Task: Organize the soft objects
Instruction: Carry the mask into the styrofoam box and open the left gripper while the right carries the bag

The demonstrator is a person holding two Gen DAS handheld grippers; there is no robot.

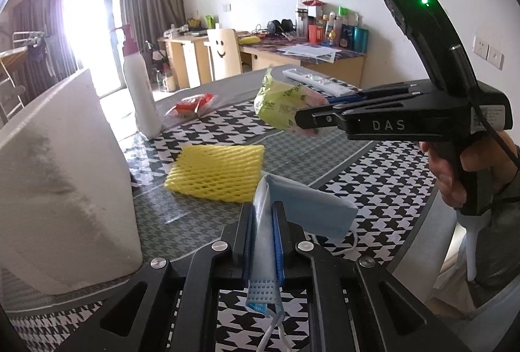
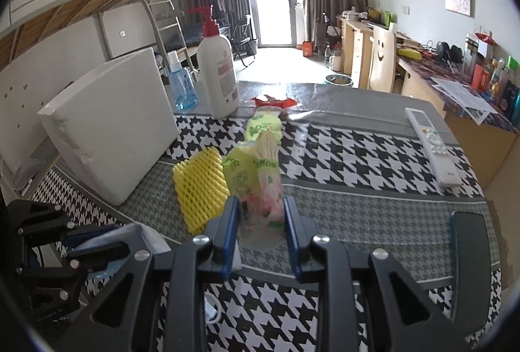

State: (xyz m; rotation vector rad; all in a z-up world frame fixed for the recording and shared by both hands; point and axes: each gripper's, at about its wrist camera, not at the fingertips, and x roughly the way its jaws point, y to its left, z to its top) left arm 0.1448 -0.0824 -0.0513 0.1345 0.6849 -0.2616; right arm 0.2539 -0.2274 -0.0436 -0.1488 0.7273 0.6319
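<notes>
While the left gripper is pinching a blue mask in its jaws, the right gripper is clamping a green packet above the worktop.

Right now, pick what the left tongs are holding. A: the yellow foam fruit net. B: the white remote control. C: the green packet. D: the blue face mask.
D: the left tongs are shut on the blue face mask, its folded edge pinched between the blue pads, while the yellow foam fruit net lies free on the houndstooth tablecloth.
</notes>
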